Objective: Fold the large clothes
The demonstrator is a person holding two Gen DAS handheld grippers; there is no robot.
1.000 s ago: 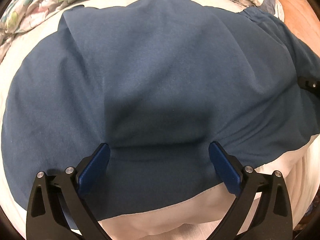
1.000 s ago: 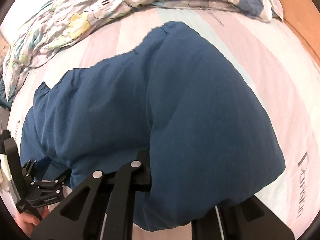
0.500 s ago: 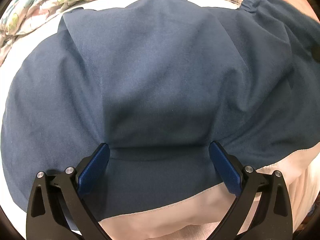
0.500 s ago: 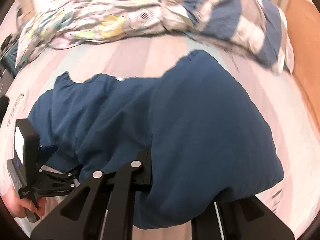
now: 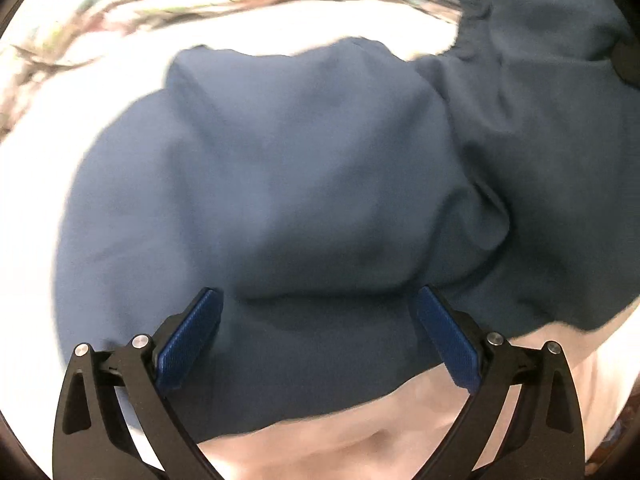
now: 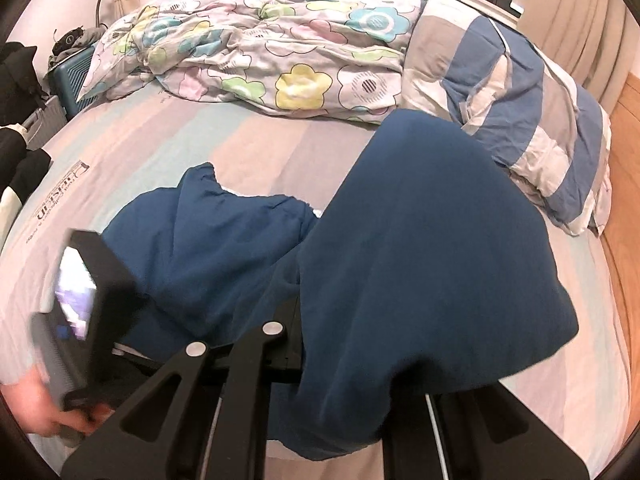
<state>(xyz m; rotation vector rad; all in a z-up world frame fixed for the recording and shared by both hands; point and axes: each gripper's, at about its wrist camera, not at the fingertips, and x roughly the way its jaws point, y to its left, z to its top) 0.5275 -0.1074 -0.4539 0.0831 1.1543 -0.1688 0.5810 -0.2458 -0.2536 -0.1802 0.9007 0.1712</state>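
- Right now the large dark-blue cloth garment (image 6: pixel 420 248) lies partly on the striped pastel bed sheet (image 6: pixel 168 148), toward the near edge of the bed, with one part lifted and draped over my right gripper (image 6: pixel 304 344).
- My right jaws are nearly closed, pinching a fold of that blue cloth; the fabric hangs over them and hides the tips.
- My left gripper (image 5: pixel 316 320) points down at the flat part of the garment, jaws wide, the blue ribbed pads (image 5: pixel 188 340) apart with nothing pinched between them.
- A hand (image 6: pixel 36 408) at the near left edge of the bed grips the left tool's handle.
- Toward the far edge sits a crumpled flower-printed quilt (image 6: pixel 260 56).
- At the far right corner rests a pillow with blue, grey and white stripes (image 6: pixel 516 92), just beyond the lifted cloth.
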